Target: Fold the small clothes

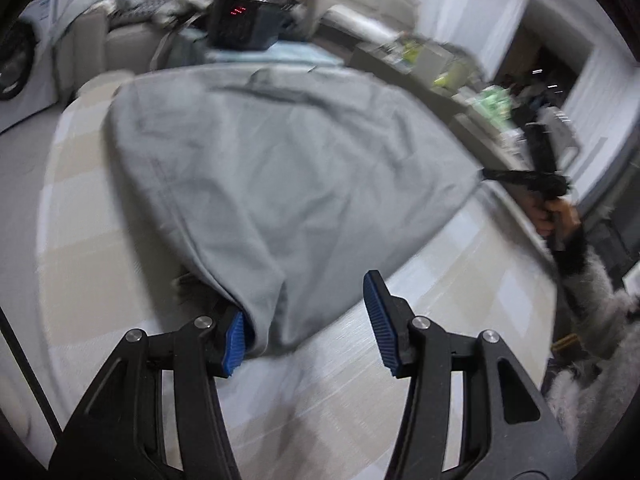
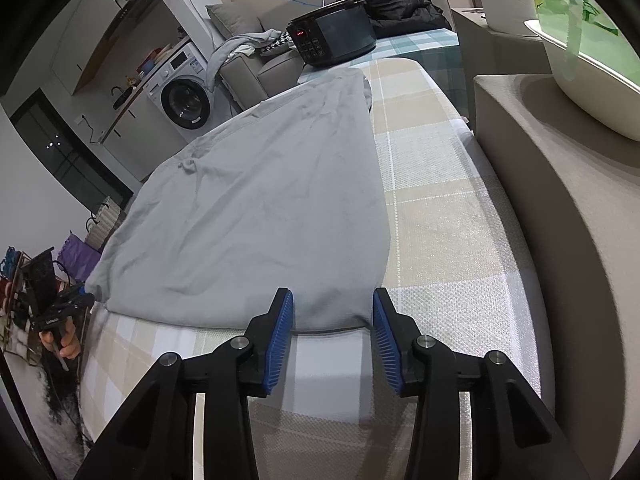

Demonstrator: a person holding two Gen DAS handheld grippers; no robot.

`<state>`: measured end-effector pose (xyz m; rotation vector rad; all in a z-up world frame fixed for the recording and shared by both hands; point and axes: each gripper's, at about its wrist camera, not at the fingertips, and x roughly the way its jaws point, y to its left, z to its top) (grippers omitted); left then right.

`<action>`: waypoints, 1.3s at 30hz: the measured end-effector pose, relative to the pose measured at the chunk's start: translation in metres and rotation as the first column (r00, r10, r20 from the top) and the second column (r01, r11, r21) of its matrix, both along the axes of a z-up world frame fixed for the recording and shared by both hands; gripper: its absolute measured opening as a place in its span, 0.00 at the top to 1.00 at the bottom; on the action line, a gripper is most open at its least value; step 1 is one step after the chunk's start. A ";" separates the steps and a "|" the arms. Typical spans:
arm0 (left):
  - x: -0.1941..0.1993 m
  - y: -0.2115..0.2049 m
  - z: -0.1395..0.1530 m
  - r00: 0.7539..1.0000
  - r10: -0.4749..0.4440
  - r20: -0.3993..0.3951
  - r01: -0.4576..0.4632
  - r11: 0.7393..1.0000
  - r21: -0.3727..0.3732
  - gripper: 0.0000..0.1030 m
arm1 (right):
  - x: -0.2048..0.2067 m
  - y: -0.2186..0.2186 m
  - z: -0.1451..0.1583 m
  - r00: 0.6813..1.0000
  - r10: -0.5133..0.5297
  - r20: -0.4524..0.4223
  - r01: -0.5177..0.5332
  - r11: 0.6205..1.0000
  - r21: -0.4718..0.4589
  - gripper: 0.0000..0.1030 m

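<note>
Both tools stand with jaws apart: the right tool (image 2: pixel 333 332) straddles the near corner of the grey garment (image 2: pixel 256 216) without its blue pads (image 2: pixel 280 340) pressing the cloth, and the left tool (image 1: pixel 306 326) is likewise open, the cloth's corner draped against its left pad (image 1: pixel 236 342) only. That garment lies spread flat on the checked table (image 2: pixel 448 240), well short of the black cooker (image 2: pixel 332 38) at the far end.
</note>
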<state>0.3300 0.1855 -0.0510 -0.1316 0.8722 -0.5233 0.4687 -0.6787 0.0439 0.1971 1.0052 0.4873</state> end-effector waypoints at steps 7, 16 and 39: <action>0.002 0.017 -0.012 0.994 0.013 -0.108 -0.009 1.000 0.030 0.53 | 0.001 0.001 0.001 1.000 -0.001 -0.003 0.001 1.000 0.004 0.59; -0.019 0.036 -0.008 0.993 -0.002 -0.117 0.000 1.000 -0.016 0.53 | 0.002 -0.003 0.001 1.000 0.006 -0.009 -0.006 1.000 0.018 0.58; -0.070 0.117 -0.017 0.887 0.409 -0.213 -0.446 0.878 -0.174 0.97 | -0.002 -0.002 0.000 1.000 0.008 -0.006 -0.008 1.000 0.022 0.57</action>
